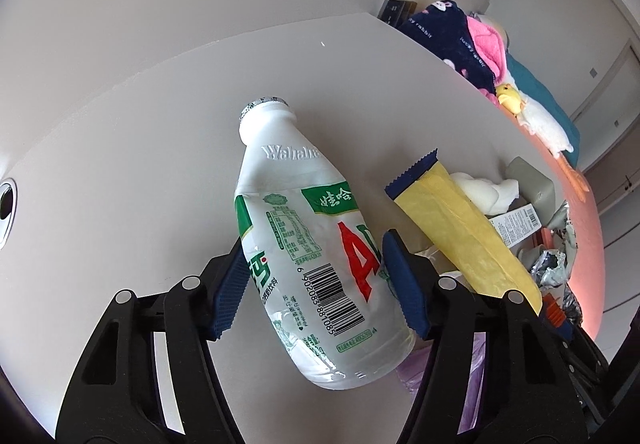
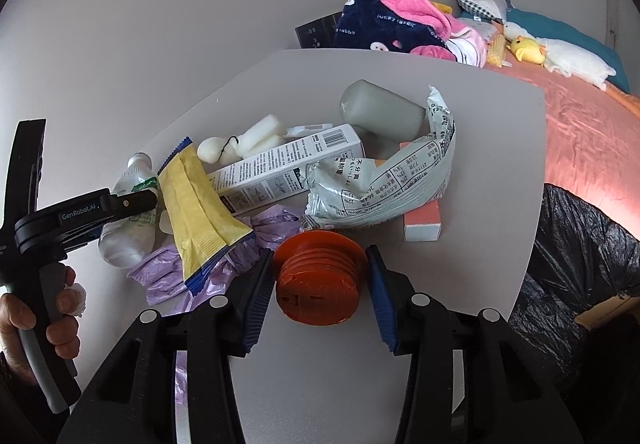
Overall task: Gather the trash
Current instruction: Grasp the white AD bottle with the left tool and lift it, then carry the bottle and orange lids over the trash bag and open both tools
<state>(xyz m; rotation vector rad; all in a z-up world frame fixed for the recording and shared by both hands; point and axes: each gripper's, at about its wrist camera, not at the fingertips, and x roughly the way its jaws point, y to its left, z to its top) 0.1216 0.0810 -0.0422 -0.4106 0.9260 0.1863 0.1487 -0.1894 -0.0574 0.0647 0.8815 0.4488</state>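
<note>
My left gripper point(image 1: 316, 280) is shut on a white Wahaha milk bottle point(image 1: 316, 240), its blue pads pressing both sides of the label; the bottle tilts with its neck pointing away. The same bottle point(image 2: 128, 220) and left gripper point(image 2: 132, 202) show at the left of the right wrist view. My right gripper point(image 2: 318, 296) is open around an orange collapsible cup point(image 2: 318, 280) lying on the grey table point(image 2: 320, 372), pads a little apart from it. A yellow wrapper point(image 2: 196, 204), white carton point(image 2: 280, 168), silver snack bag point(image 2: 384, 180) and purple plastic bag point(image 2: 240, 244) lie in a pile.
A grey jar point(image 2: 380, 110), a white foam piece point(image 2: 240, 142) and a pink box point(image 2: 422, 222) lie behind the pile. A black trash bag point(image 2: 580, 264) hangs at the table's right edge. A bed with clothes point(image 2: 392, 24) and plush toys point(image 2: 560, 58) lies beyond.
</note>
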